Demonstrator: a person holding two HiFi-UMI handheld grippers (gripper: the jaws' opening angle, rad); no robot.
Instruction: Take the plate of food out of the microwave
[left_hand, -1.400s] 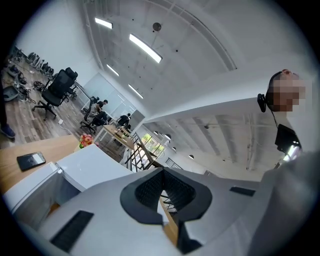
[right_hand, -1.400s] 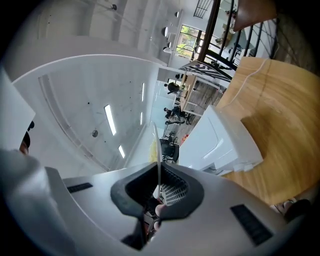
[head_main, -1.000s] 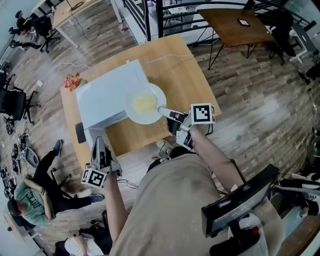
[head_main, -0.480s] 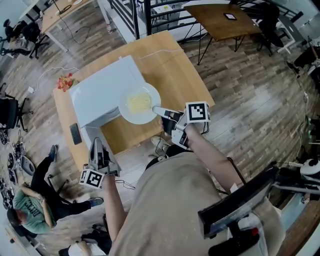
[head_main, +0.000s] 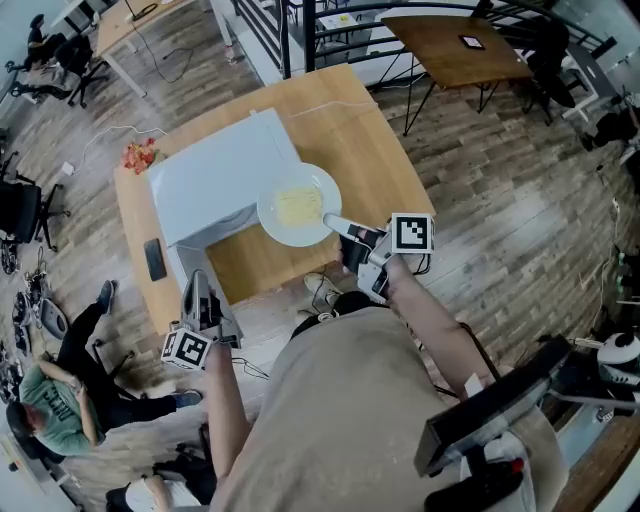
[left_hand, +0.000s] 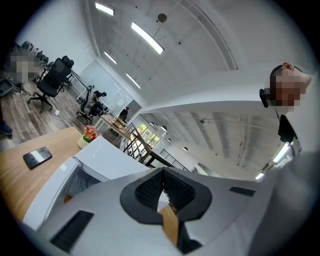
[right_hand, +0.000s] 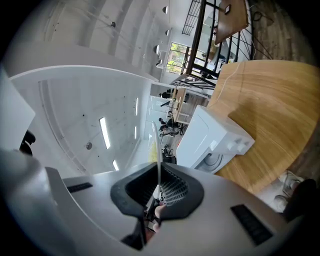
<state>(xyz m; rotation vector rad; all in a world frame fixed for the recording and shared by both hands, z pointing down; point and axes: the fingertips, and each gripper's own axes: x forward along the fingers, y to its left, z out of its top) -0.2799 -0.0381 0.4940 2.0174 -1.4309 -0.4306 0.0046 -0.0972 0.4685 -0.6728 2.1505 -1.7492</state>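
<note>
Both grippers closed: right gripper (head_main: 333, 221) clamps the near-right rim of the plate of food (head_main: 298, 205), held just outside the microwave (head_main: 215, 175) above the surface (head_main: 350, 130); left gripper (head_main: 200, 292) empty, well apart, near-left

One microwave (head_main: 225, 180). One plate (head_main: 280, 232), one heap of yellow food (head_main: 297, 205) on it. Two grippers: one left gripper (head_main: 198, 283), one right gripper (head_main: 330, 220). Two marker cubes (head_main: 410, 232), one per gripper. Three wooden tables: near table (head_main: 365, 150) under the microwave, second table (head_main: 440, 55) at upper right, third table (head_main: 130, 25) at upper left. One dark phone (head_main: 155, 260) and one bunch of flowers (head_main: 140, 155) on the near table. One seated person (head_main: 40, 410) at lower left.
</note>
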